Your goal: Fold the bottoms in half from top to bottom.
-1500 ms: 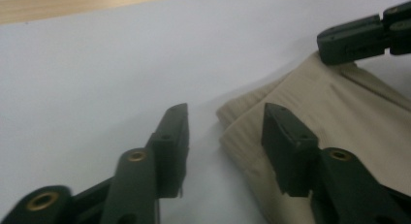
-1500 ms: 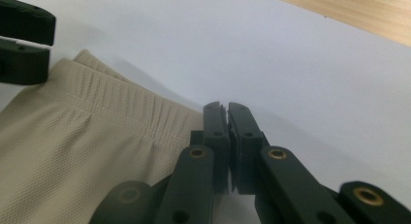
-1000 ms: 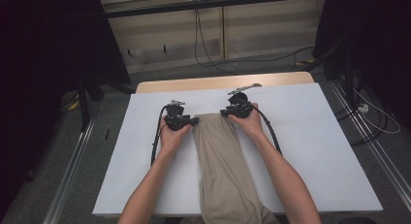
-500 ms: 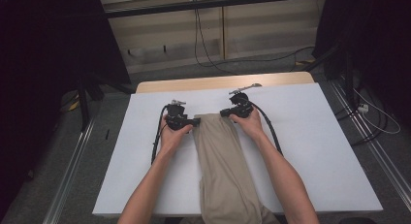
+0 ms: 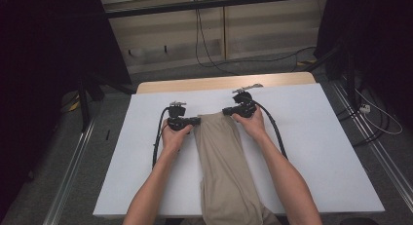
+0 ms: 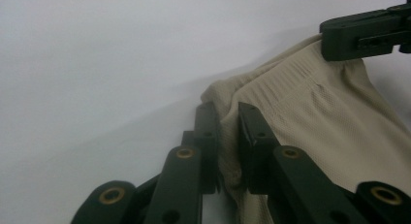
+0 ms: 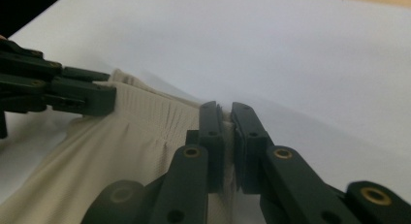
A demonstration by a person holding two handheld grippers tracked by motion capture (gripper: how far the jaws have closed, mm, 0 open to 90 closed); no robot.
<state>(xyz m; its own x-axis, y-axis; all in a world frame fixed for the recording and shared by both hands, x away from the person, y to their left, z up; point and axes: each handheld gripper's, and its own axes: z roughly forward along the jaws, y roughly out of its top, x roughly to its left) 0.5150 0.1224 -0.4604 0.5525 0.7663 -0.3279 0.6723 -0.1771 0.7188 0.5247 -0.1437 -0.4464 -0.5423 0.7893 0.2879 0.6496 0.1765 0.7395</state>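
A pair of beige trousers lay lengthwise down the middle of the white surface, folded into a long narrow strip. The waistband end pointed away from the person and the other end ran off the near edge between the forearms.

The left gripper sat at the left corner of the waistband. Its jaws had just been closing, and in the left gripper view they stood narrow with a fold of the ribbed waistband cloth pinched between the pads. The left hand rested on the surface just behind it, beside the trousers' left edge.

The right gripper sat at the right corner of the waistband, its tip pointing inward toward the cloth. Its jaws had also just been closing; in the right gripper view they stood nearly together with a thin edge of the beige cloth clamped between them. The right hand lay just beside the trousers' right edge.

The two grippers faced each other across the waistband, each showing in the other's view at the far corner of the cloth. Black cables trailed from both back along the arms. The waistband lay low on the surface, slightly bunched at the left corner.
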